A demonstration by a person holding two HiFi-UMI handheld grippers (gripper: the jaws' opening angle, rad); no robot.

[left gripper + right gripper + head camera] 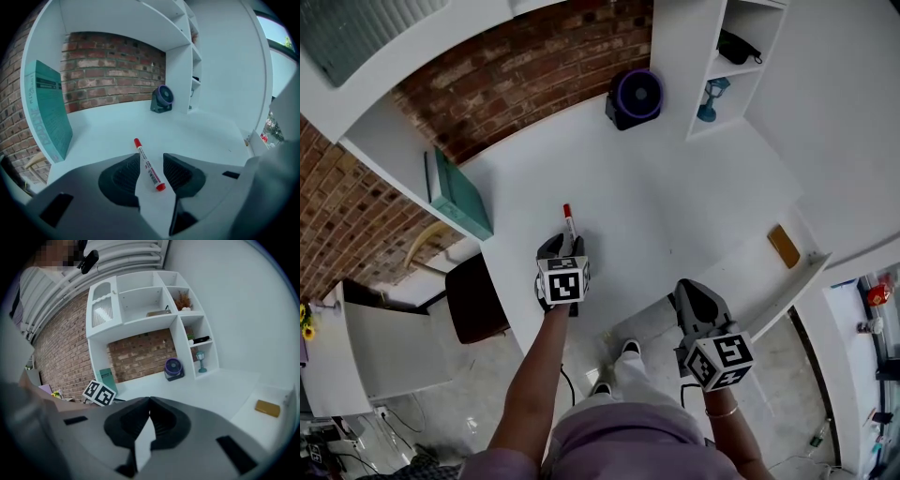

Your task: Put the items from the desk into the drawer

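A slim white marker (149, 165) with red ends lies flat on the desk (206, 136), between the left gripper's (149, 157) wide jaws, not pressed. The right gripper's (149, 401) jaws meet, empty.

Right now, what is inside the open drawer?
One flat yellow-brown block lies on the floor of the drawer; the rest that shows is bare white. The corner nearest the person is hidden behind the right gripper in the head view.
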